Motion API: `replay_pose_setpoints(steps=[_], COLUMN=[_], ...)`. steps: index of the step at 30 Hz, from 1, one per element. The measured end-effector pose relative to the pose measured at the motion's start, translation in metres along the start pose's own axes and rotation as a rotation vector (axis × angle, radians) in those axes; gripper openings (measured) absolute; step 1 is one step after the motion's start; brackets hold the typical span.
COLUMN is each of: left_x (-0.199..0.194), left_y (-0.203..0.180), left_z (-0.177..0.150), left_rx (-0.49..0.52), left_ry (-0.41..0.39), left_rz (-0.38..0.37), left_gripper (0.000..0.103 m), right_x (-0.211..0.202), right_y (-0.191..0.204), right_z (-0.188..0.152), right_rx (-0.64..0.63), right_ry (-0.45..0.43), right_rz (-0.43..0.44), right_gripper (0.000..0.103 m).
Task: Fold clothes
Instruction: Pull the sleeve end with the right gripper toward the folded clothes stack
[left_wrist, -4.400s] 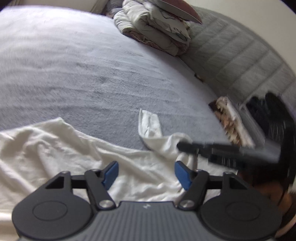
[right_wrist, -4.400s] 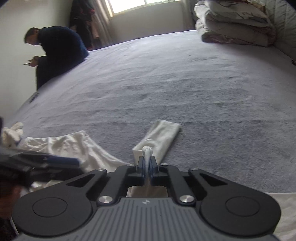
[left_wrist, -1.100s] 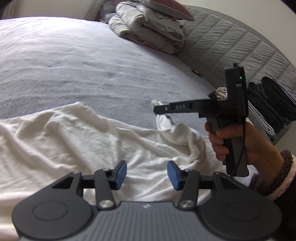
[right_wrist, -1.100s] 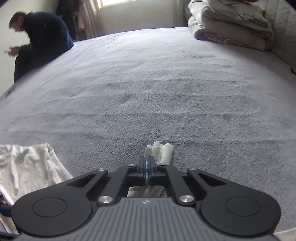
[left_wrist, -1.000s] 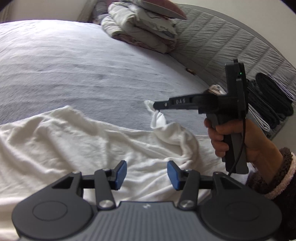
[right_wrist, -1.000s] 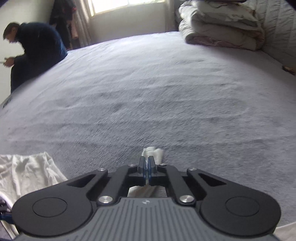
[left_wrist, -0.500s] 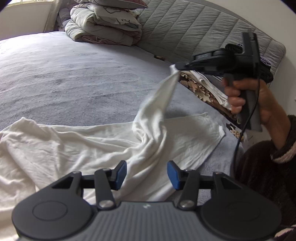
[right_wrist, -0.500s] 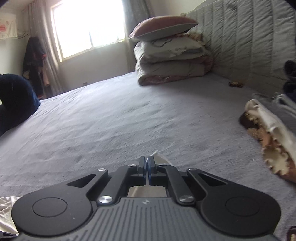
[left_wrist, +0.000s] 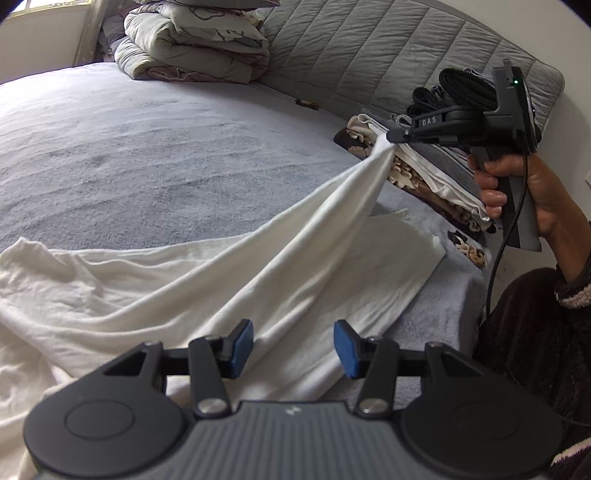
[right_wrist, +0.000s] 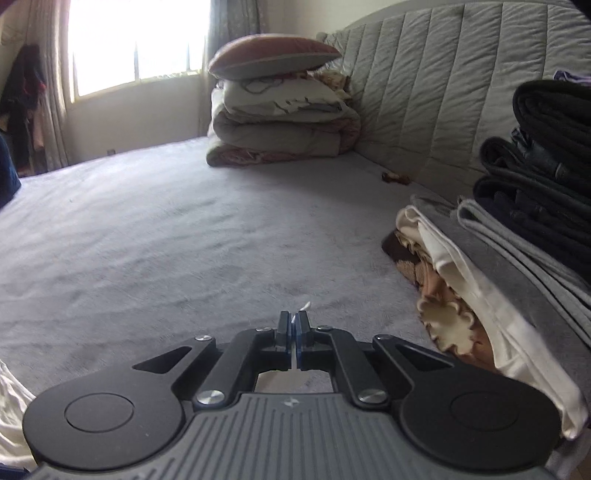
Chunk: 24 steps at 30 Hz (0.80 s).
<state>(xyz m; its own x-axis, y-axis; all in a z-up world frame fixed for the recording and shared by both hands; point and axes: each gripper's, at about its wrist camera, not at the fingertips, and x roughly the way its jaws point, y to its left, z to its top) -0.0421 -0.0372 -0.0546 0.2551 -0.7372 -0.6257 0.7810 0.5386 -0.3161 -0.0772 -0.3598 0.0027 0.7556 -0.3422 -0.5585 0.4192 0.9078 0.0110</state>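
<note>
The grey bed (left_wrist: 129, 155) fills both views. Only the left wrist view shows the white garment (left_wrist: 207, 280) sprawled across the bed's near edge, one corner lifted taut by the right claw (left_wrist: 393, 138), clamped on it. The left claw (left_wrist: 293, 349) hovers half-open over the cloth, empty. The right wrist view shows just a white sliver between its pads (right_wrist: 300, 330), plus the window (right_wrist: 136, 40).
</note>
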Motion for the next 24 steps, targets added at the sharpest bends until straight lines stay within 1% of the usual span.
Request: replay_pose_setpoints(steps=[5, 11, 14, 17, 19, 20, 21, 24], left_x=[0.005, 0.005, 0.003, -0.001, -0.005, -0.007, -0.009, -0.016], left_y=[0.001, 0.005, 0.009, 0.012, 0.014, 0.014, 0.014, 0.013], left_z=[0.001, 0.001, 0.0, 0.0, 0.001, 0.001, 0.002, 0.0], left_rx=[0.0, -0.002, -0.009, -0.013, -0.015, -0.013, -0.009, 0.01], left_ry=[0.006, 0.0, -0.006, -0.016, -0.024, -0.026, -0.029, -0.03], left_rz=[0.007, 0.028, 0.035, 0.038, 0.038, 0.037, 0.037, 0.037], left_gripper=[0.049, 0.048, 0.048, 0.048, 0.048, 0.048, 0.048, 0.048], right_x=[0.027, 0.072, 0.088, 0.089, 0.084, 0.082, 0.079, 0.075], right_y=[-0.001, 0.014, 0.017, 0.014, 0.007, 0.002, -0.003, -0.019], right_z=[0.002, 0.015, 0.011, 0.012, 0.014, 0.015, 0.015, 0.01], right_rx=[0.024, 0.073, 0.086, 0.104, 0.113, 0.124, 0.137, 0.176], right_ry=[0.049, 0.054, 0.101, 0.106, 0.099, 0.101, 0.109, 0.148], right_rz=[0.009, 0.083, 0.107, 0.111, 0.115, 0.116, 0.117, 0.113], right_gripper=[0.002, 0.002, 0.005, 0.005, 0.011, 0.013, 0.015, 0.016])
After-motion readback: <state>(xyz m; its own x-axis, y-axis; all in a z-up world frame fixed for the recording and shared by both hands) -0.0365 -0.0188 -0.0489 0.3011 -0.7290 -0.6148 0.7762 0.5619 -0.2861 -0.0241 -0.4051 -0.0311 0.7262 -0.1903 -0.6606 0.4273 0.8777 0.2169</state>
